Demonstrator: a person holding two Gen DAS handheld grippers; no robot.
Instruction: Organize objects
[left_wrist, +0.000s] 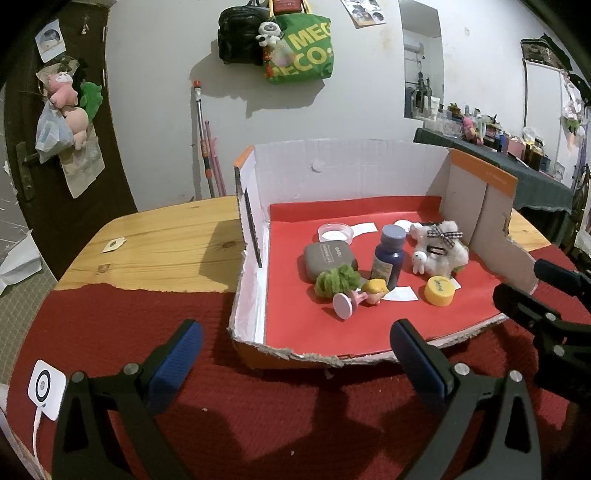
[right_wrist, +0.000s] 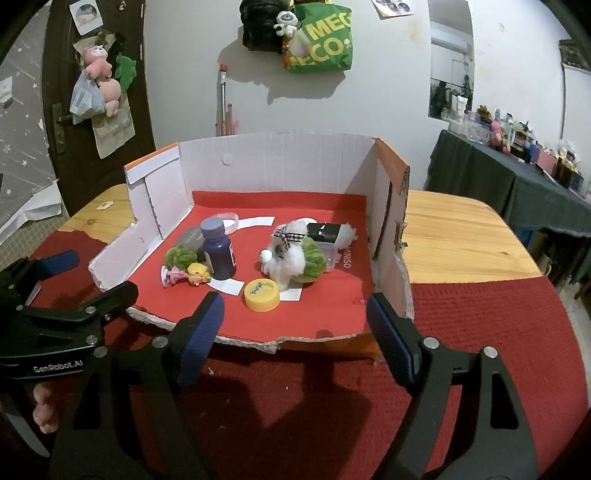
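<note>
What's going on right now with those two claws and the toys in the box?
Left gripper open, empty, short of the box. Right gripper open, empty, at the torn front edge. Toys untouched; yellow cap nearest. Nothing blocking.

Two wrist views side by side, near, facing the same open cardboard box (left_wrist: 347, 173) front.

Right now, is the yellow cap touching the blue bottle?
Apart. The right wrist view shows red floor and a white paper slip between the yellow cap and the blue bottle.
</note>
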